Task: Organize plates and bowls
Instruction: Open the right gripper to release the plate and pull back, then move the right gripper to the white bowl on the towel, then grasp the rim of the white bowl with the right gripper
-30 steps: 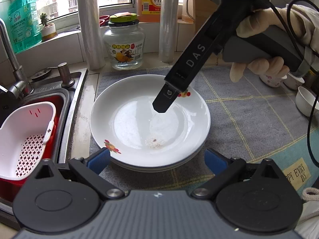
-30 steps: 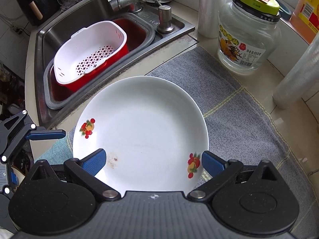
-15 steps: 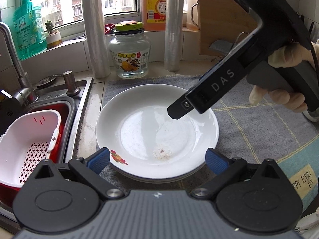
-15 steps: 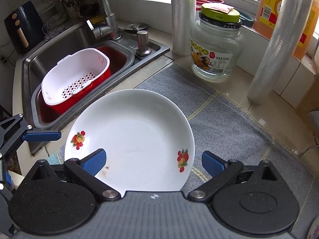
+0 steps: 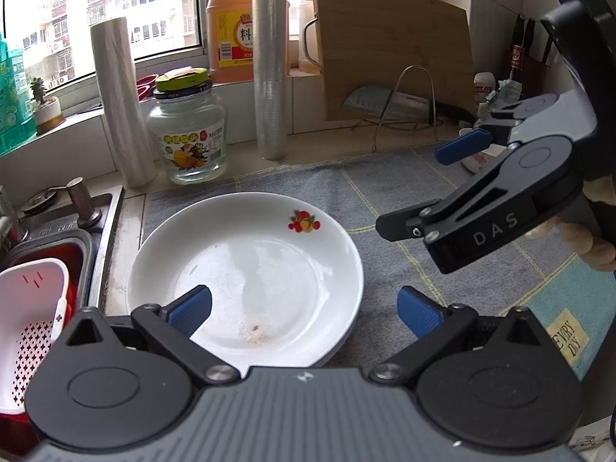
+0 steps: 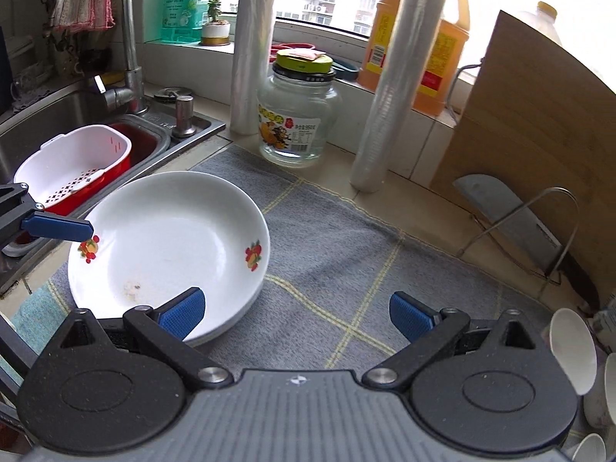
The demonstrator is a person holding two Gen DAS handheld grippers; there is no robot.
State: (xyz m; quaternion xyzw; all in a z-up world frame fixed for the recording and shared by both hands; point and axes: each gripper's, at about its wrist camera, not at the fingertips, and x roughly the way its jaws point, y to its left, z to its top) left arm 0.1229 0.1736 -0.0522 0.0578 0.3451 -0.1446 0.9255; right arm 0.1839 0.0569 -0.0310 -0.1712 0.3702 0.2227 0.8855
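Note:
A stack of white plates (image 5: 246, 254) with fruit decals lies on the grey mat (image 5: 385, 192) beside the sink; the top plate has a small brown smear. My left gripper (image 5: 304, 310) is open over the stack's near rim, with its left finger above the plate, its right finger over the mat, and nothing between them. In the right wrist view the plates (image 6: 173, 231) sit at the left, and my right gripper (image 6: 296, 313) is open over the bare mat (image 6: 365, 269) beside them. Small white bowls (image 6: 569, 350) crowd the right edge.
The sink holds a white strainer basket (image 6: 73, 161) in a red basin. A glass jar (image 6: 298, 115), two rolls of wrap (image 6: 396, 88) and an orange oil jug stand along the back. A cutting board (image 5: 392, 61) and a cleaver on a wire rack stand at the back right.
My right gripper has swung off the plates toward the right and now points over the mat. The left gripper has tilted up a little, so more of the back wall shows.

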